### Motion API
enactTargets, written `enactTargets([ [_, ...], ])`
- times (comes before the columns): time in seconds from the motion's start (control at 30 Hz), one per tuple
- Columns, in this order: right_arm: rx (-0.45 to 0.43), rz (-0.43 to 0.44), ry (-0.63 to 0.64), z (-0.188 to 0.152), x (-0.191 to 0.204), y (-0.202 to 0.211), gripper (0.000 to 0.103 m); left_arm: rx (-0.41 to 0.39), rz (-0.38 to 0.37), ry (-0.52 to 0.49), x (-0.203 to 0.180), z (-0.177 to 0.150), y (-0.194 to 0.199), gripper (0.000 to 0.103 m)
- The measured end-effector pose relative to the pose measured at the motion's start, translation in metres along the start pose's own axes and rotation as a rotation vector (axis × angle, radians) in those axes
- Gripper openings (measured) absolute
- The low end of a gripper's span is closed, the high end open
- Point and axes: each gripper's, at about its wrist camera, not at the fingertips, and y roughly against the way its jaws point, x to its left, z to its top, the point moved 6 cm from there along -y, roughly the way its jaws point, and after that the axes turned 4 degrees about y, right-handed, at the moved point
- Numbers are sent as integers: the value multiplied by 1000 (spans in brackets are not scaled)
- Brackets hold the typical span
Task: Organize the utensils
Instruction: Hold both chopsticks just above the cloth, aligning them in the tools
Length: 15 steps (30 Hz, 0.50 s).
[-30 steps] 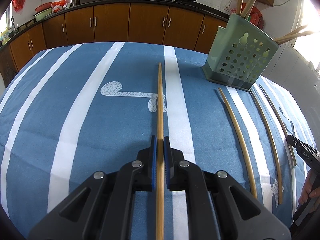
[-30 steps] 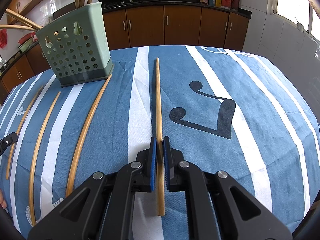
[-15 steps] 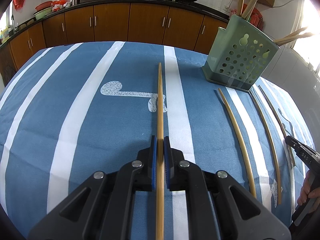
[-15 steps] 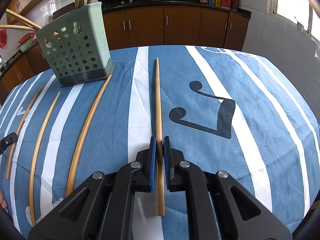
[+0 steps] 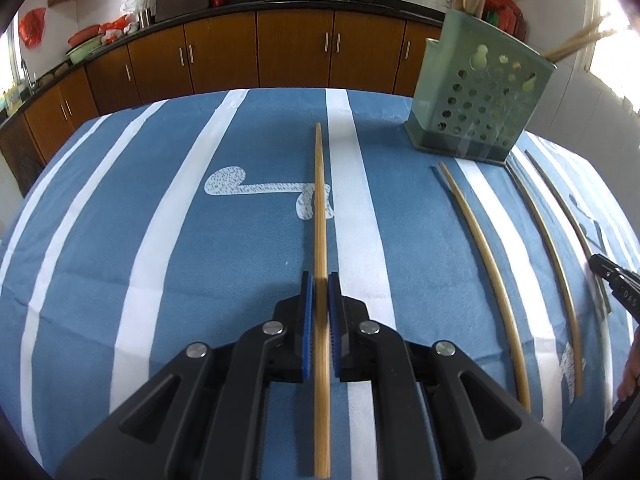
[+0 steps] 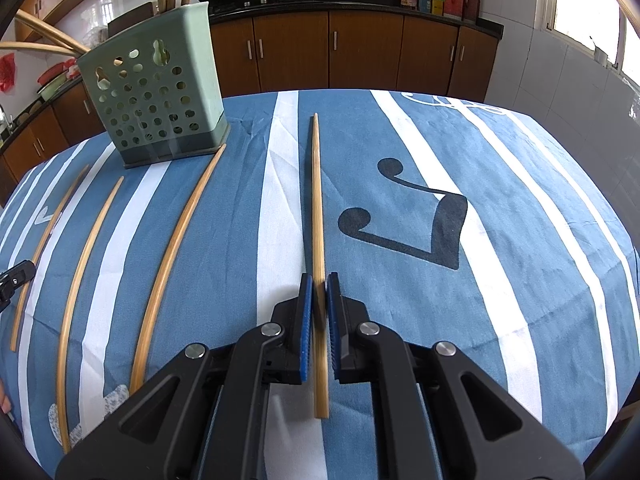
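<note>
Left gripper (image 5: 319, 280) clamps chopstick (image 5: 319, 200), right gripper (image 6: 319, 280) clamps another chopstick (image 6: 316, 200)

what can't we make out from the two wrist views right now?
- Holder contents: the green utensil holder has sticks poking out; their tops are cut by the top edge in both views.
- Left wrist view: the right tongs are cut by the right edge, so no tips visible.
- Right wrist view: only a sliver of the left tongs shows at the left edge.
- Each held chopstick: its middle is hidden between the blue pads.
</note>
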Motion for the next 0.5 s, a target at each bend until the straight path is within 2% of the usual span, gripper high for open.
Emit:
enactTargets([
  [0.5,1,14,-3,-11,-1,9,8,0,33,-26,3,-20,17,13],
])
